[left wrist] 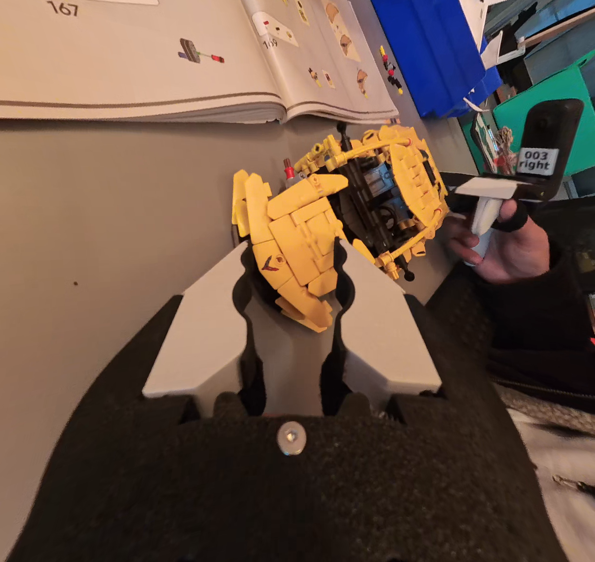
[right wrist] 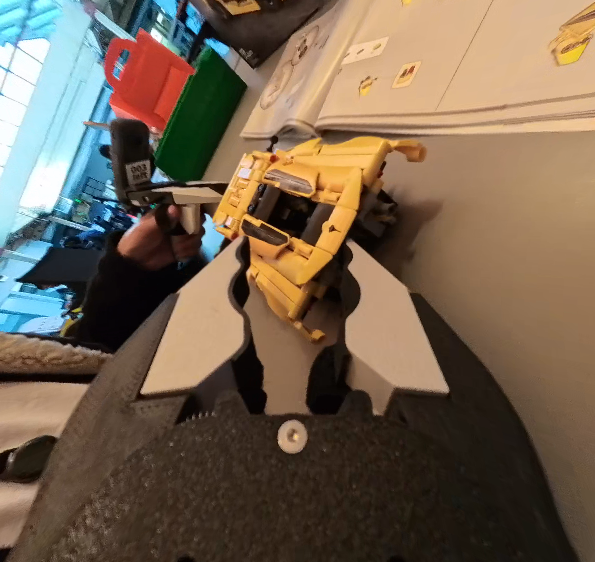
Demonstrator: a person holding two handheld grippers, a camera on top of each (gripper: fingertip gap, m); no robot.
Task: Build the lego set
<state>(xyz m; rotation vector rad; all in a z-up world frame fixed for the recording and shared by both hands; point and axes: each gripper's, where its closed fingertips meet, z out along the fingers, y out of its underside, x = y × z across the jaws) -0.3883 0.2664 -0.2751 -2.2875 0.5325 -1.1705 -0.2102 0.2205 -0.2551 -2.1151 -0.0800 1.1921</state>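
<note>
1. Yellow lego car (left wrist: 325, 224), tipped on its side, is clamped at opposite ends by the left gripper (left wrist: 291, 247) and right gripper (right wrist: 294, 243).
2. Beneath – grey tabletop (left wrist: 112, 208), open instruction booklet (left wrist: 161, 63).
3. Beyond – blue bin (left wrist: 425, 40), green bin (right wrist: 199, 111), windows (right wrist: 22, 73).

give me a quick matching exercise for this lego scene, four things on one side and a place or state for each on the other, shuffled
Things:
1. yellow lego car
2. instruction booklet
3. blue bin
4. red bin

Places or states:
A. lying open on the table, behind the model
B. held between both grippers, one at each end
C. beside the green bin, far side of the right wrist view
D. at the table's far edge, beyond the booklet, in the left wrist view

Pairs: 1-B, 2-A, 3-D, 4-C

The left gripper and the right gripper each close on the car.
</note>
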